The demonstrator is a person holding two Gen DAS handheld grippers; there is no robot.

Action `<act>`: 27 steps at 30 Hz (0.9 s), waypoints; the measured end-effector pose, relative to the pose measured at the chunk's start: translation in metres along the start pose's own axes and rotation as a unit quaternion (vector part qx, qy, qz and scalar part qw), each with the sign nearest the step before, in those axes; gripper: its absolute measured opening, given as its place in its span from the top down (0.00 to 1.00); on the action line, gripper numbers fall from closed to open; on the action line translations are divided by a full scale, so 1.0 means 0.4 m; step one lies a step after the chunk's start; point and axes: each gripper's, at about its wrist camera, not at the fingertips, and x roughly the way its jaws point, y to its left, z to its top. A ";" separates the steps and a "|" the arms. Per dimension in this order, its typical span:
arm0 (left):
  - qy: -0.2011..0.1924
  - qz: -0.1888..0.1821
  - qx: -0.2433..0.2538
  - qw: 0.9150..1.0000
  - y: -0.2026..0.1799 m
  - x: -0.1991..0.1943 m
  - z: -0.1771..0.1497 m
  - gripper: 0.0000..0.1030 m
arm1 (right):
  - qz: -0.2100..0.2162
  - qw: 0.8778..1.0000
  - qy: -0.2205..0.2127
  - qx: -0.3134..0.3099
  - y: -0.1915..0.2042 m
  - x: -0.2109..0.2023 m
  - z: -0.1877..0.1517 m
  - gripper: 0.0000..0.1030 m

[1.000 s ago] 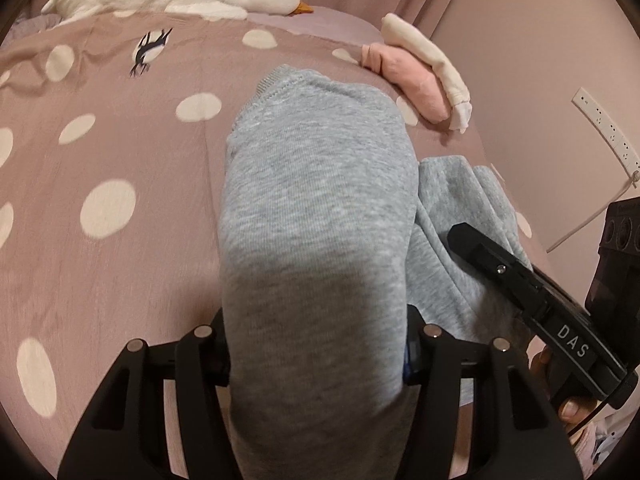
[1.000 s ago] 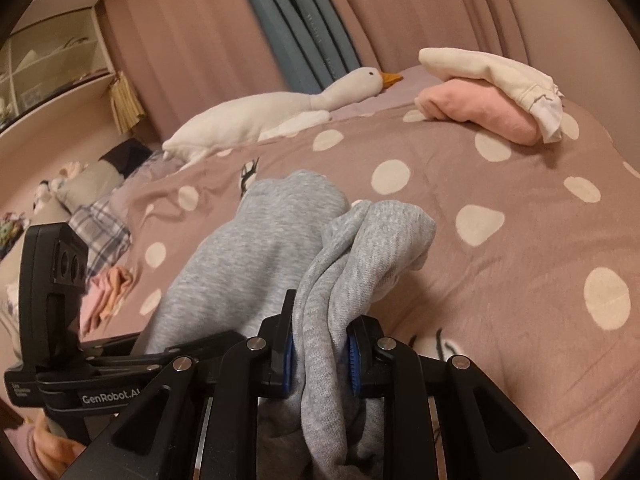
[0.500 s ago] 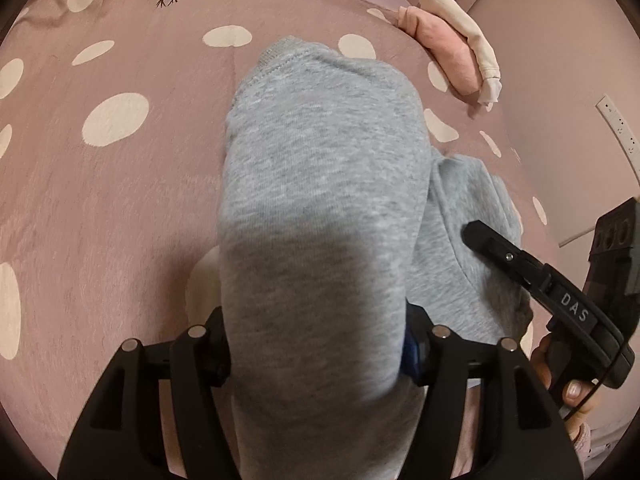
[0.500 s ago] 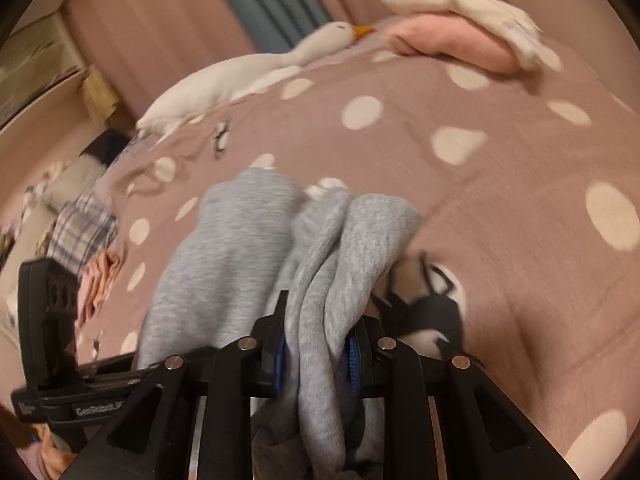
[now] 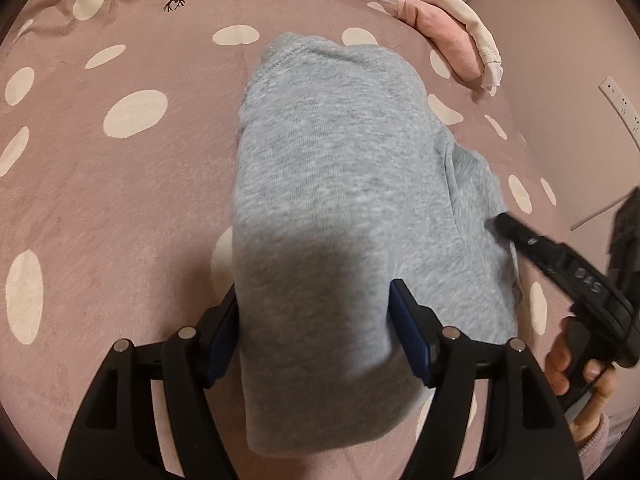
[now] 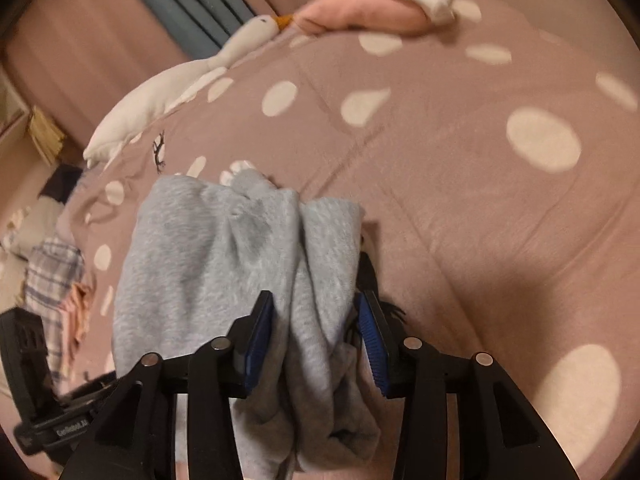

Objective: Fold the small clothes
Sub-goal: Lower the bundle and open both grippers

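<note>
On the bedspread (image 5: 120, 184), folded grey garment (image 5: 336, 168) is released: left gripper (image 5: 316, 332) and right gripper (image 6: 316, 340) jaws are opening, cloth between them, fold judged laid.

Both claws have sunk toward the bed, bringing the grey garment (image 5: 332, 184) lower onto the dotted cover. The right claw (image 6: 316, 340), clamped tight on bunched cloth a second ago, is now opening, pads off the fabric. The left claw (image 5: 316, 328) is also opening, cloth still between its pads
</note>
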 end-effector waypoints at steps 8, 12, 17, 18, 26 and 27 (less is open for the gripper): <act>0.005 0.010 0.001 1.000 0.003 -0.007 -0.029 0.30 | 0.011 0.993 -0.035 -0.116 0.093 -0.063 -0.052 0.59; 0.009 0.011 0.003 1.000 0.006 -0.008 -0.042 0.28 | -0.019 0.993 0.005 -0.114 0.062 -0.012 -0.076 0.63; 0.017 0.017 0.010 1.000 0.008 -0.005 -0.059 0.26 | -0.005 0.997 0.024 -0.068 0.010 0.005 -0.072 0.64; 0.018 0.018 0.011 1.000 0.009 -0.005 -0.063 0.26 | -0.006 0.997 0.025 -0.068 0.012 0.002 -0.070 0.64; 0.022 0.027 0.019 0.999 0.006 -0.002 -0.081 0.24 | 0.008 0.995 0.005 -0.100 0.063 -0.052 -0.083 0.64; 0.022 0.027 0.020 0.999 0.006 -0.002 -0.083 0.24 | 0.010 0.995 0.007 -0.104 0.066 -0.053 -0.088 0.64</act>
